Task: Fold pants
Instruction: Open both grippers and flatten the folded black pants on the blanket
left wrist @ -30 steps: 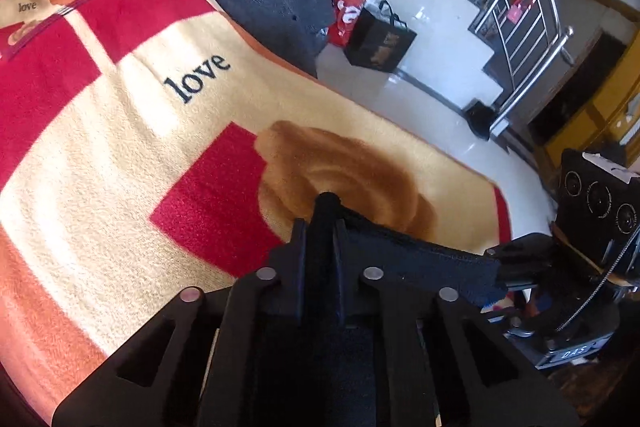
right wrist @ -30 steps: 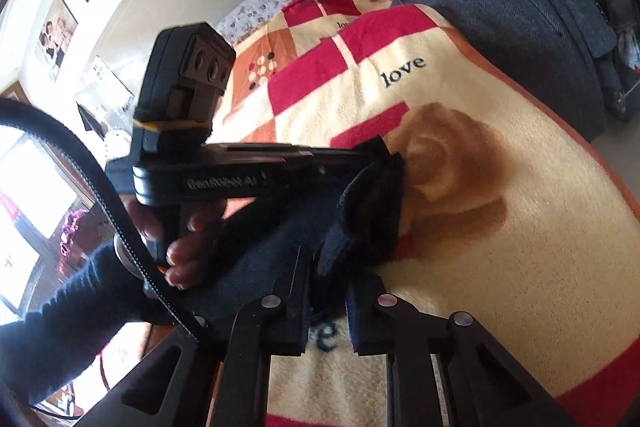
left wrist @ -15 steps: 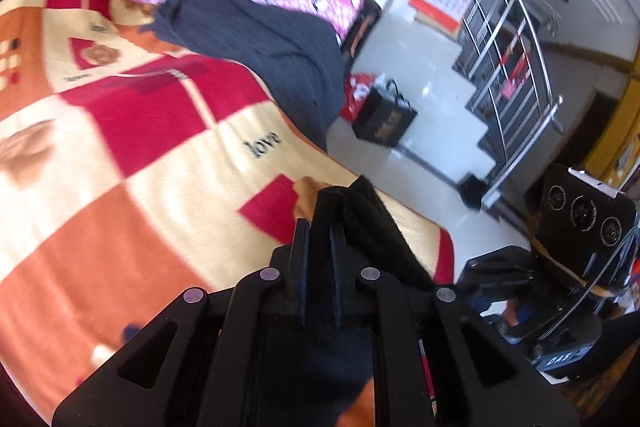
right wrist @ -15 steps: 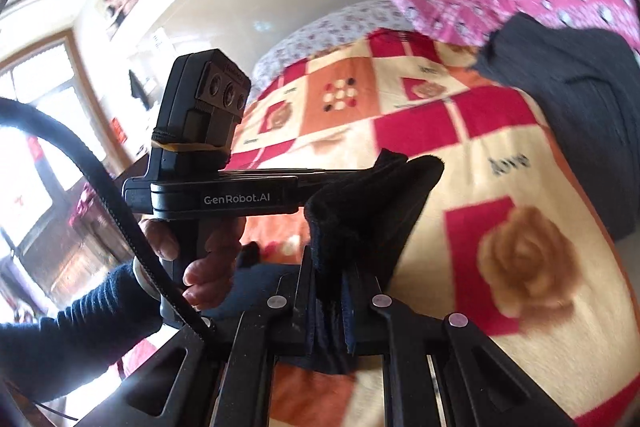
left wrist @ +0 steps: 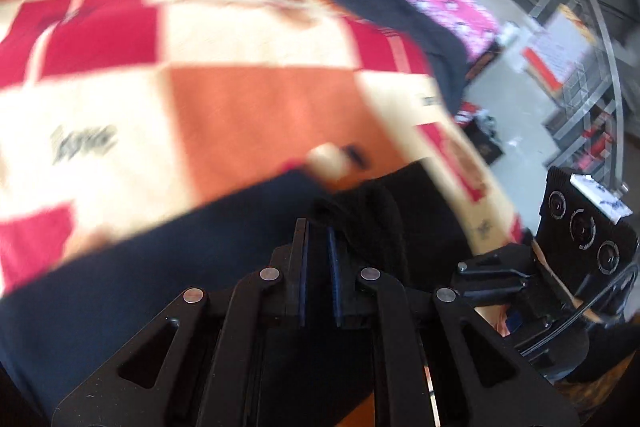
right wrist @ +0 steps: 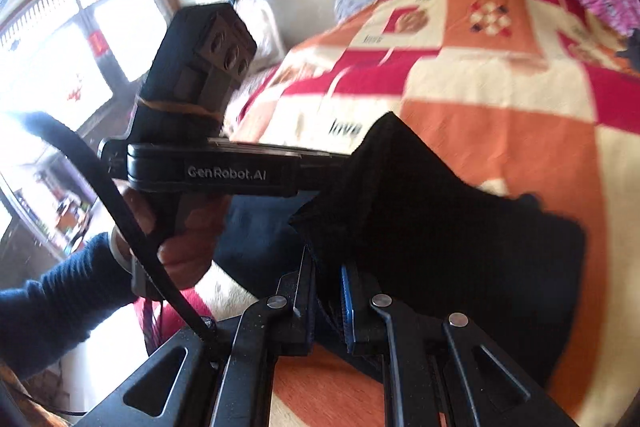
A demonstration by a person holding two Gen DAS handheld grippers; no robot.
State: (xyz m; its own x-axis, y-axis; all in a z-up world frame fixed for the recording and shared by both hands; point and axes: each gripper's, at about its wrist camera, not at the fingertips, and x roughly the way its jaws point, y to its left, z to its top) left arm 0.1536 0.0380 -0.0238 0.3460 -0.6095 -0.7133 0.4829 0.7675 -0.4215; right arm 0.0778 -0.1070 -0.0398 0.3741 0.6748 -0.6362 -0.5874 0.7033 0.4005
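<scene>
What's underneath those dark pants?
The pants hang from both grippers over a red, orange and cream checked blanket on the bed. Whatever part of the blanket lies directly beneath the cloth is hidden.

Bed under a checked red, orange and cream blanket (left wrist: 248,99), dark pants (right wrist: 460,227) lying across it
</scene>
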